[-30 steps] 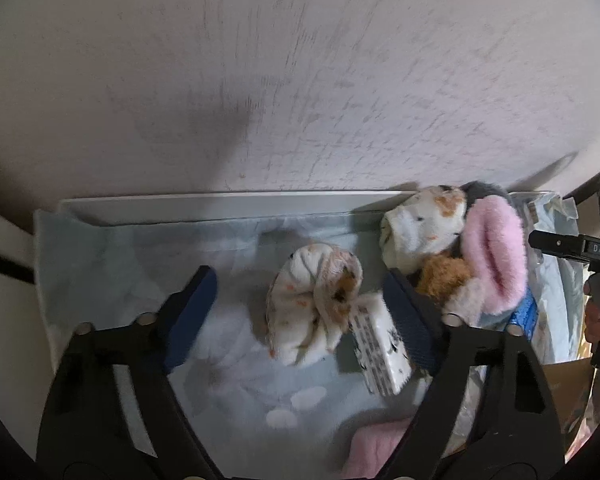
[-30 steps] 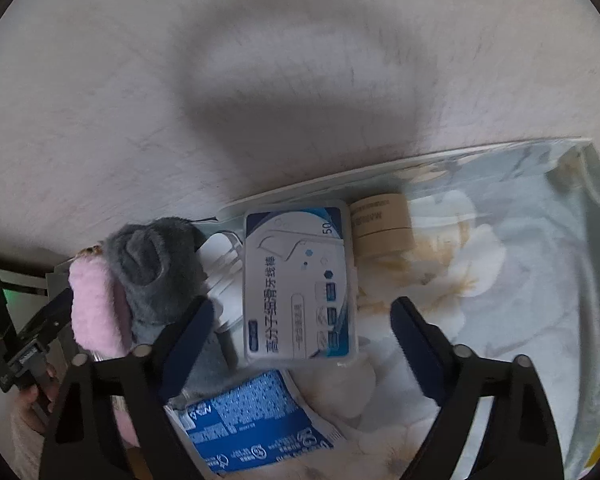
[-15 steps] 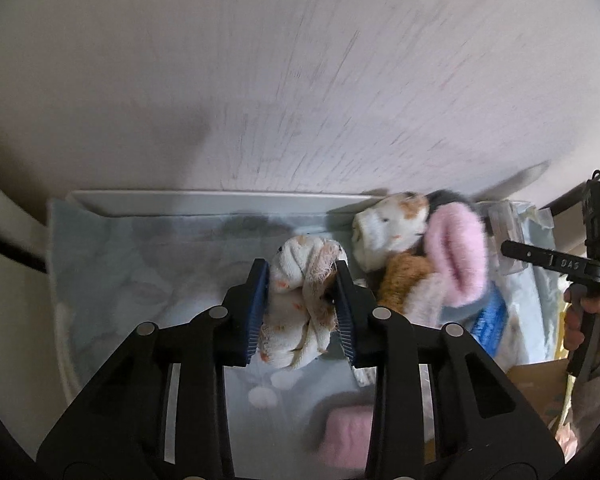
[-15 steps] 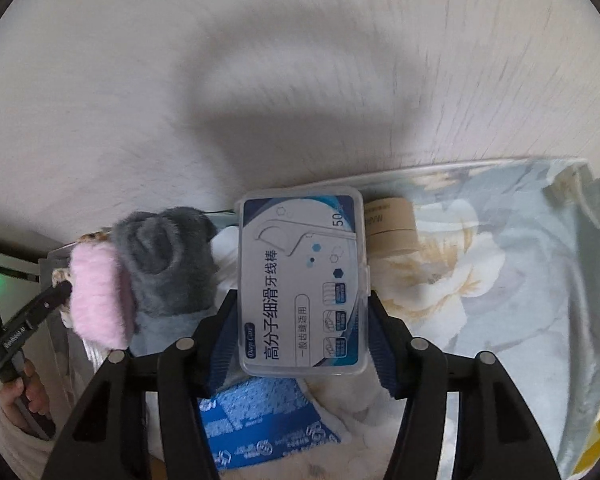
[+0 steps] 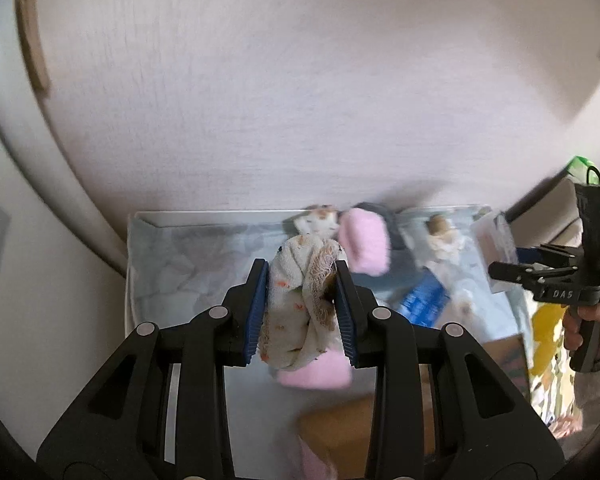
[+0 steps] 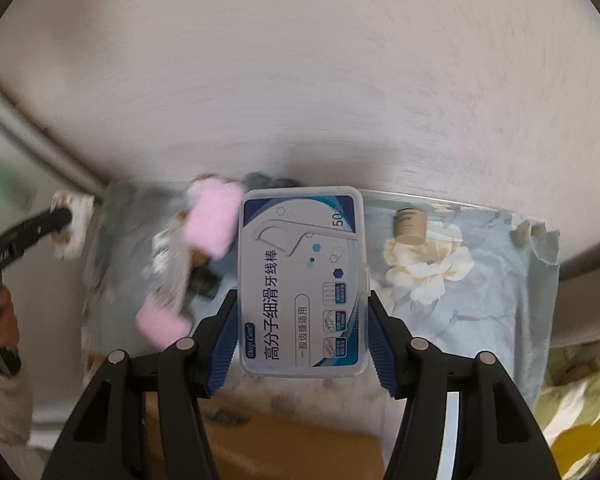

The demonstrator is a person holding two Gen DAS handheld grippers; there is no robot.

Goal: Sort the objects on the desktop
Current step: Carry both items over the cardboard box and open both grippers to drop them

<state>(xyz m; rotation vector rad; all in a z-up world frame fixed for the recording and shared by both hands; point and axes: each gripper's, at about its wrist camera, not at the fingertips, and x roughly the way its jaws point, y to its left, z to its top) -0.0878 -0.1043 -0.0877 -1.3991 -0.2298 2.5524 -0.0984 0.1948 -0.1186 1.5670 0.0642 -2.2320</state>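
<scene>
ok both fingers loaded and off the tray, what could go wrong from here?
1. The cream spotted rolled sock is soft and bunched in the left gripper; a loose fold could slip.
2. The right gripper pinches only the lower part of the clear plastic floss-pick box; it might pivot or slide.
</scene>
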